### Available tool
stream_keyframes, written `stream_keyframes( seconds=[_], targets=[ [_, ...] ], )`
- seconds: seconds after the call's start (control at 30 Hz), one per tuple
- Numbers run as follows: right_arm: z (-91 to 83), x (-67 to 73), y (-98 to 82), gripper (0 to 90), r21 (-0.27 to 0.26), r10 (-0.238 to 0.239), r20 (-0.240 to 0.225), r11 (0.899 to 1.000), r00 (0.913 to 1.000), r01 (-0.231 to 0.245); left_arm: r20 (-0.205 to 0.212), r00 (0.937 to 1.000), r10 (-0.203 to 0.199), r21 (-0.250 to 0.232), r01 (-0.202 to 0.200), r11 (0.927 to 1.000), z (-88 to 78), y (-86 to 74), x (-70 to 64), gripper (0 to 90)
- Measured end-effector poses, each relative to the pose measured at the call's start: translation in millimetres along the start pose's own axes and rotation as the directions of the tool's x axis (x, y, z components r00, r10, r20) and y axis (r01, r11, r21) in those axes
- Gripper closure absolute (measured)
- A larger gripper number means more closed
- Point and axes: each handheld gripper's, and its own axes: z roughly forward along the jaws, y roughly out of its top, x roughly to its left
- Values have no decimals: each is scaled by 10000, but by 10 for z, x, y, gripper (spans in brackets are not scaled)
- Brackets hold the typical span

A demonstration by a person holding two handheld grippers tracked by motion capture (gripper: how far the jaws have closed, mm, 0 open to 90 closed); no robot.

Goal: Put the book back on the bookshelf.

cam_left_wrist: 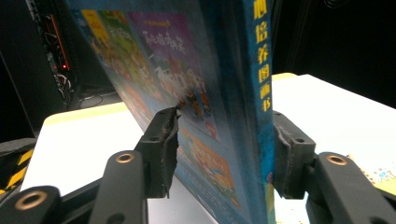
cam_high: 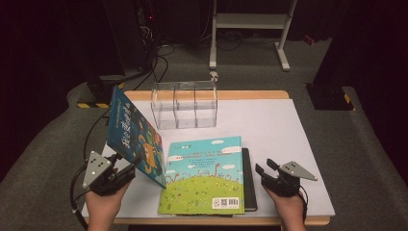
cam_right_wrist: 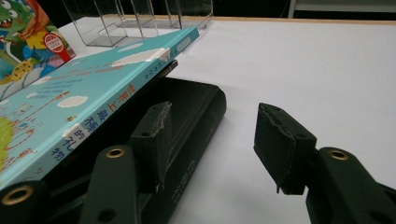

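Nearest the high camera, two hands come in from the bottom edge, each bearing a gripper; inspection then proceeds by size. White table (cam_high: 269, 125) carries everything; its far half holds a clear acrylic rack (cam_high: 185, 104) with upright dividers, all slots unoccupied. Two books lie stacked near the front edge: a light-blue picture book (cam_high: 204, 175) rests flat on a dark book (cam_right_wrist: 196, 116), whose right edge and spine stick out from under it. One dark-blue book (cam_high: 132, 132) stands lifted and tilted at the left, lower corner close to the stack, top leaning toward the rack's left end.

Left gripper (cam_high: 122, 172) is clamped on that dark-blue book; in the left gripper view one pad sits against the cover (cam_left_wrist: 161, 149), the other against the spine side (cam_left_wrist: 287, 158). Right gripper (cam_high: 267, 169) idles just right of the stack, jaws apart, nothing between them; the dark book lies beside its left jaw.

Judgement: the step in hand appears to be carrying the first book to the rack. Next move calls for raising it clear of the stack, bringing it upright, aligning its edge with a slot and lowering it between dividers before release; the tilted hold risks catching a divider.
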Motion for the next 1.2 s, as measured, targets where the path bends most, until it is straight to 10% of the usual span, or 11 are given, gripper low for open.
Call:
stream_keyframes(
  seconds=[0.57,1.2],
  targets=[
    [-5,5,5,459,-57,366,-338,9993,9988,-368,-687,9968,417,-184,-430,9989,-73,-6,8,808],
    [35,-12,-45,493,47,487,-287,9988,9984,-486,-98,9994,319,1,-319,9995,-93,45,152,801]
  ],
)
